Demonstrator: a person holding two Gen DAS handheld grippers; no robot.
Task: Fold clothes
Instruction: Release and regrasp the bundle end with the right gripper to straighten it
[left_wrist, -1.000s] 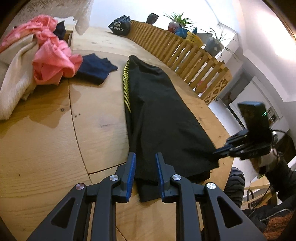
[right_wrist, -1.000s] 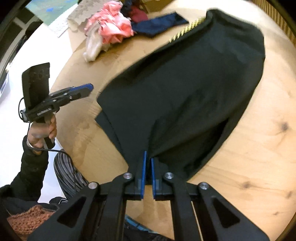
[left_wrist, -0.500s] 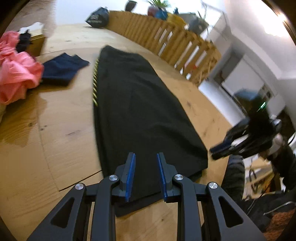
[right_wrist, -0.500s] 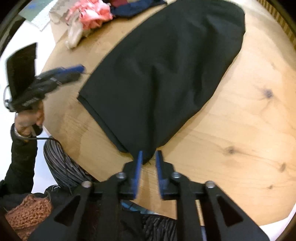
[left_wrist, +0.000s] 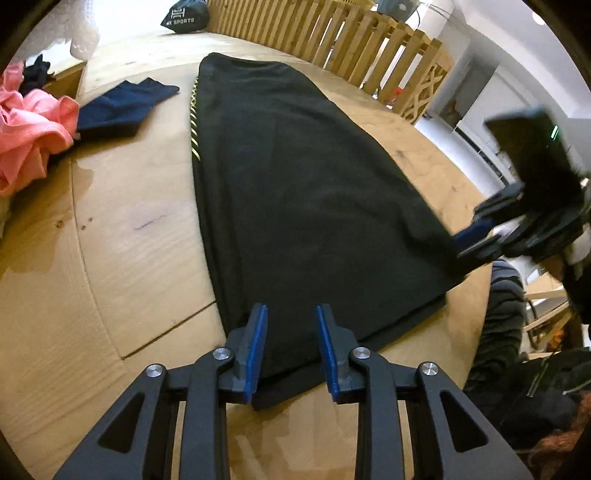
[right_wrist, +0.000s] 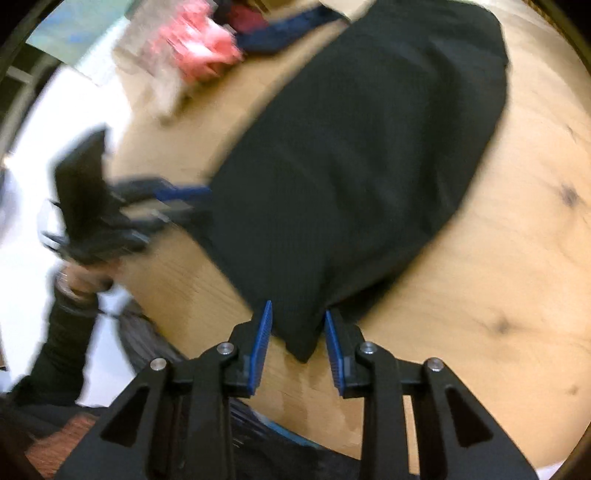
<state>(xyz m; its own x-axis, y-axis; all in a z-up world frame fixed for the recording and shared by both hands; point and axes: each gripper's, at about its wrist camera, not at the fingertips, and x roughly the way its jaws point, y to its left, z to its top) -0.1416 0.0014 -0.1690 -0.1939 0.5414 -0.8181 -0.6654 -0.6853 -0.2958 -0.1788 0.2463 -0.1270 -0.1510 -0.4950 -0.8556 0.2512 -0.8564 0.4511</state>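
Observation:
A long black garment (left_wrist: 295, 192) with a yellow side stripe lies flat on the round wooden table (left_wrist: 140, 236); it also shows in the right wrist view (right_wrist: 351, 166). My left gripper (left_wrist: 291, 339) is open, its blue pads astride the garment's near left hem corner. My right gripper (right_wrist: 298, 334) is open, its pads astride the near right corner of the hem. The right gripper also shows in the left wrist view (left_wrist: 476, 240), at the garment's right edge. The left gripper shows blurred in the right wrist view (right_wrist: 177, 201).
A pink garment (left_wrist: 29, 136) and a navy garment (left_wrist: 122, 107) lie at the table's left. A wooden slat fence (left_wrist: 351, 40) runs along the far edge, with a black sports bag (left_wrist: 184, 22) at the far end. The person's legs (left_wrist: 502, 325) are at the near edge.
My right gripper let go of the hem corner and opened. My left gripper moved right over the near left hem corner and opened wider. The garment now lies flatter.

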